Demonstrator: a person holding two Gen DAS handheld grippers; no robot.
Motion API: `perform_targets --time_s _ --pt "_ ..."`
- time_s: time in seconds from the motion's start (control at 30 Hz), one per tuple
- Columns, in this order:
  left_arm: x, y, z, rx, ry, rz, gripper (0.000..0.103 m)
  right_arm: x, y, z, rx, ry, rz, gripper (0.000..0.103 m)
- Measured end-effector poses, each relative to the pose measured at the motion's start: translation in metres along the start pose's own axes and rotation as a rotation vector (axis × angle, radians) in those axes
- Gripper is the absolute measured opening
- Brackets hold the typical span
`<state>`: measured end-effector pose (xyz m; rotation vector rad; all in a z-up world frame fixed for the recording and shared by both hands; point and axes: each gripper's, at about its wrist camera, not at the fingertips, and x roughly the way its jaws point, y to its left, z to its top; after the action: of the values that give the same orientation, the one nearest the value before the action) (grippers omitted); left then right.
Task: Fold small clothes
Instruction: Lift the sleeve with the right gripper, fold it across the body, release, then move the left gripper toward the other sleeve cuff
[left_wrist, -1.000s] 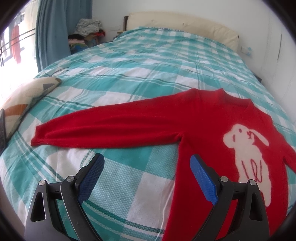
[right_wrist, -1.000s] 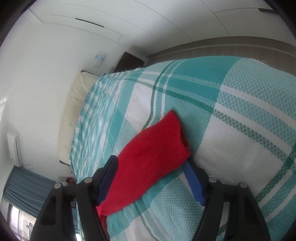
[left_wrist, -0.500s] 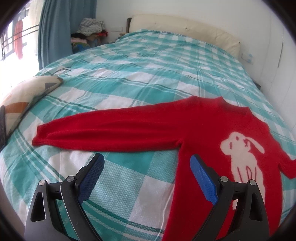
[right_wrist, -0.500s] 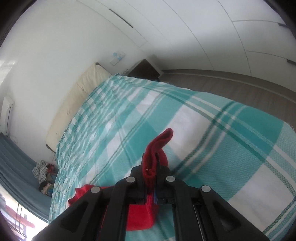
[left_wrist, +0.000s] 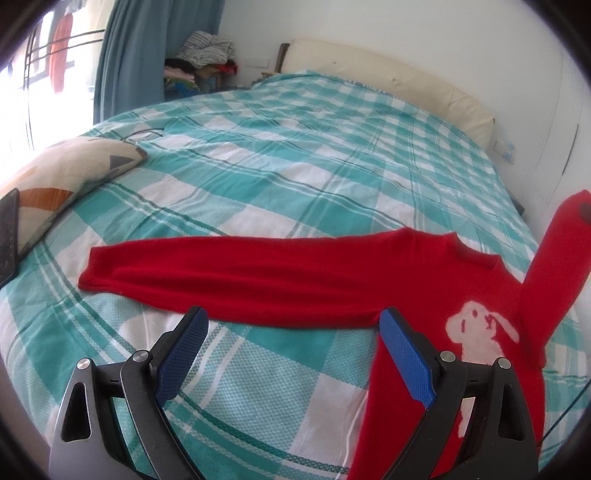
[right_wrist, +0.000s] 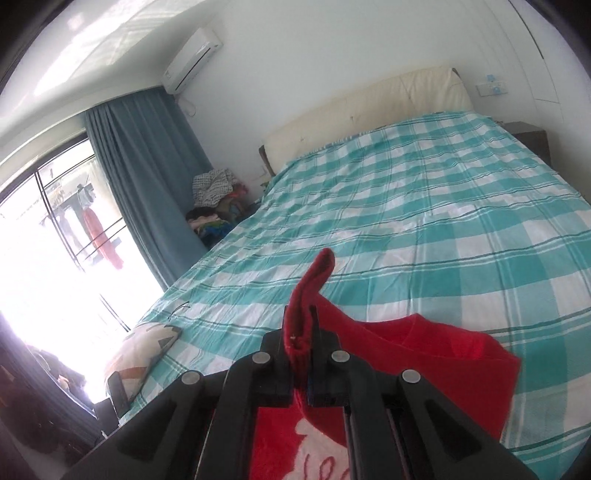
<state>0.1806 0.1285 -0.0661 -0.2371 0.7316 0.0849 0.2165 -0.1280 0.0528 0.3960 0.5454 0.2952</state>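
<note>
A small red sweater with a white dog print lies face up on the checked bed. Its left sleeve stretches flat toward the pillow side. My left gripper hovers open just in front of that sleeve near the armpit, nothing between its blue pads. The right sleeve is lifted off the bed. My right gripper is shut on the cuff of that sleeve, held above the sweater's body, with the cuff tip sticking up past the fingers.
The teal and white checked bedspread covers the whole bed. A patterned pillow and a dark flat device lie at the left edge. A cream headboard, blue curtain and a clothes pile stand behind.
My right gripper closed on the right sleeve's cuff, lifted it and swung it over toward the sweater's body while rolling upright. The left gripper drifted slightly closer to the left sleeve.
</note>
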Motion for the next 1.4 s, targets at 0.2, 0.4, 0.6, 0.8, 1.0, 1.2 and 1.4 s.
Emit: perform_targets --time_s 0.2,0.4,0.6,0.8,1.0,1.2,1.4 --pt "0.002 0.017 0.000 -0.075 0.016 -0.013 0.095 0.053 -0.004 -0.049 0.103 0.128 0.140 0.073" --pt "0.002 0.009 -0.002 -0.063 0.020 -0.024 0.096 0.003 -0.032 -0.067 0.038 0.124 0.056 0.073" --pt "0.014 -0.014 -0.018 0.037 0.098 -0.020 0.098 -0.084 -0.092 -0.112 -0.065 0.096 -0.215 0.076" --pt "0.039 -0.027 -0.039 0.102 0.202 0.020 0.098 -0.162 -0.148 -0.170 -0.072 0.083 -0.445 0.076" --pt "0.056 -0.025 -0.053 0.124 0.251 0.091 0.098 -0.201 -0.165 -0.184 -0.016 -0.019 -0.584 0.076" --pt "0.062 -0.029 -0.060 0.164 0.260 0.134 0.102 -0.179 -0.150 -0.179 -0.164 0.005 -0.710 0.076" --pt "0.066 -0.032 -0.064 0.191 0.262 0.153 0.103 -0.170 -0.164 -0.187 -0.144 0.091 -0.808 0.076"
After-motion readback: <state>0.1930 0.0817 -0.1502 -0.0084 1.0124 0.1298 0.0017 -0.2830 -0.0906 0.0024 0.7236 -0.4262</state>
